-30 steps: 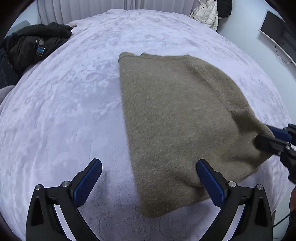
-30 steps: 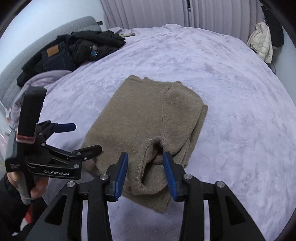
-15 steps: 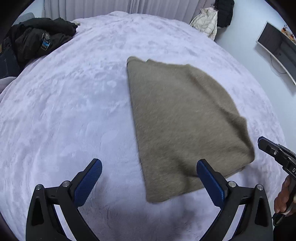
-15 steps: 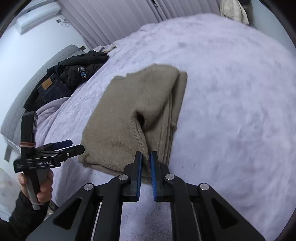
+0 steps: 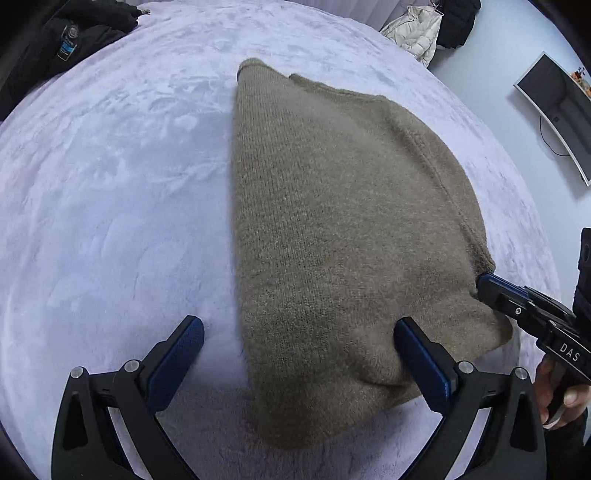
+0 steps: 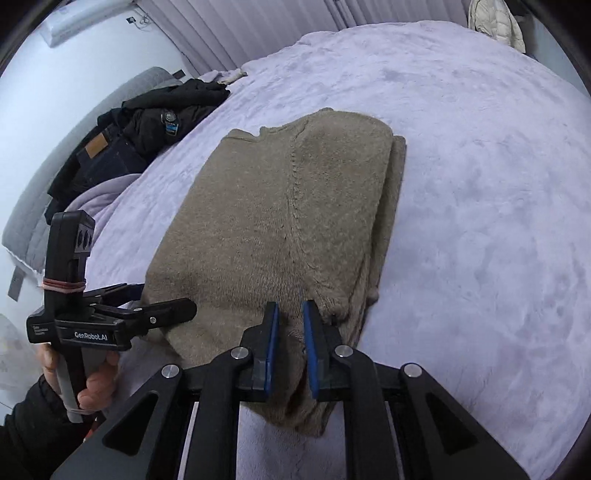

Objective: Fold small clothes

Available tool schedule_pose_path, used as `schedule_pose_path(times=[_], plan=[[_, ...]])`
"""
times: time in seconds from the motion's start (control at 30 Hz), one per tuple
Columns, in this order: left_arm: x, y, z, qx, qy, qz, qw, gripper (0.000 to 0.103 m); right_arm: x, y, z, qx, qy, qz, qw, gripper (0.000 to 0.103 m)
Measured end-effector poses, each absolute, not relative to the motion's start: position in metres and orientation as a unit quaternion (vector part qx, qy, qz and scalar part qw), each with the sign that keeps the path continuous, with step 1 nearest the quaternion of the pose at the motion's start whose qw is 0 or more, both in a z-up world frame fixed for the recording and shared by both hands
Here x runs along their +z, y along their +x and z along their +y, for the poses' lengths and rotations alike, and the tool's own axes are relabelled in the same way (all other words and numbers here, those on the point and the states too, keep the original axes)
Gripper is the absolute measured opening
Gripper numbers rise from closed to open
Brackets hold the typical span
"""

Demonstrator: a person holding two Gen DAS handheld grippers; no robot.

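An olive-brown knitted sweater (image 5: 332,229) lies folded on the lilac bedspread (image 5: 110,221), its folded layers stacked along the right side (image 6: 391,206). My right gripper (image 6: 290,325) is at the sweater's near edge. Its jaws are narrow and opening slightly, with a fold of knit pinched between the blue pads (image 6: 274,332). In the left wrist view that gripper (image 5: 484,281) bites the sweater's right corner. My left gripper (image 5: 299,354) stands wide open low over the near left corner, one finger on the knit and the other over the bedspread. It also shows in the right wrist view as the left gripper (image 6: 162,299).
A pile of dark clothes and jeans (image 6: 140,136) lies at the bed's far left by a grey headboard (image 6: 33,206). A cream jacket (image 5: 413,33) hangs past the far edge. A monitor (image 5: 554,107) stands on the right. A hand (image 6: 92,384) grips each handle.
My right gripper dropped from above the bed onto the sweater's near edge, and knit now sits between jaws that had been shut on nothing. The left gripper shifted nearer the sweater's near corner.
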State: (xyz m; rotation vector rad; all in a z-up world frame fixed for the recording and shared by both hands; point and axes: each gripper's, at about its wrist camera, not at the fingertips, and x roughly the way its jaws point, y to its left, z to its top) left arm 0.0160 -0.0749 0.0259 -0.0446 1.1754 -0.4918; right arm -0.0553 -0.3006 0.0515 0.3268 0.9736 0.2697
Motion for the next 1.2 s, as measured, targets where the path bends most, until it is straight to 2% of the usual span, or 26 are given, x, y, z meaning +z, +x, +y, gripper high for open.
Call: schedule_pose_path(times=[0.07,0.1,0.2,0.27,0.33,0.43,0.53,0.63,0.77,0.93,1.2], plan=[[0.043,0.02,-0.078,-0.227,-0.011,0.533,0.815,0.103,0.067,-0.058,-0.295,0.125,0.138,0.461,0.867,0.02],[0.055,0.025,-0.08,-0.226,-0.014,0.52,0.824,0.103,0.076,-0.055,-0.291,0.13,0.13,0.456,0.871,0.031],[0.072,0.044,-0.093,-0.214,-0.02,0.503,0.837,0.103,0.106,-0.041,-0.277,0.116,0.075,0.412,0.901,0.084],[0.063,0.062,-0.109,-0.202,0.006,0.509,0.836,0.103,0.111,-0.026,-0.27,0.096,0.024,0.381,0.919,0.085],[0.04,0.072,-0.118,-0.158,0.061,0.533,0.829,0.103,0.1,0.001,-0.27,0.112,0.012,0.41,0.905,0.085],[0.029,0.08,-0.108,-0.168,0.016,0.543,0.822,0.103,0.064,0.036,-0.288,0.137,0.072,0.479,0.864,0.084],[0.038,0.083,-0.101,-0.164,0.001,0.543,0.824,0.103,0.05,0.045,-0.299,0.094,0.061,0.497,0.861,0.084],[0.056,0.082,-0.106,-0.153,0.038,0.502,0.85,0.103,0.075,0.034,-0.309,0.111,0.091,0.451,0.881,0.084],[0.059,0.101,-0.119,-0.136,0.078,0.493,0.856,0.102,0.105,0.026,-0.288,0.176,0.017,0.393,0.902,0.084],[0.045,0.126,-0.118,-0.123,0.061,0.512,0.848,0.102,0.082,0.045,-0.259,0.226,-0.079,0.425,0.873,0.084],[0.025,0.161,-0.126,-0.132,0.041,0.552,0.822,0.102,0.05,0.089,-0.275,0.193,-0.085,0.447,0.869,0.084]])
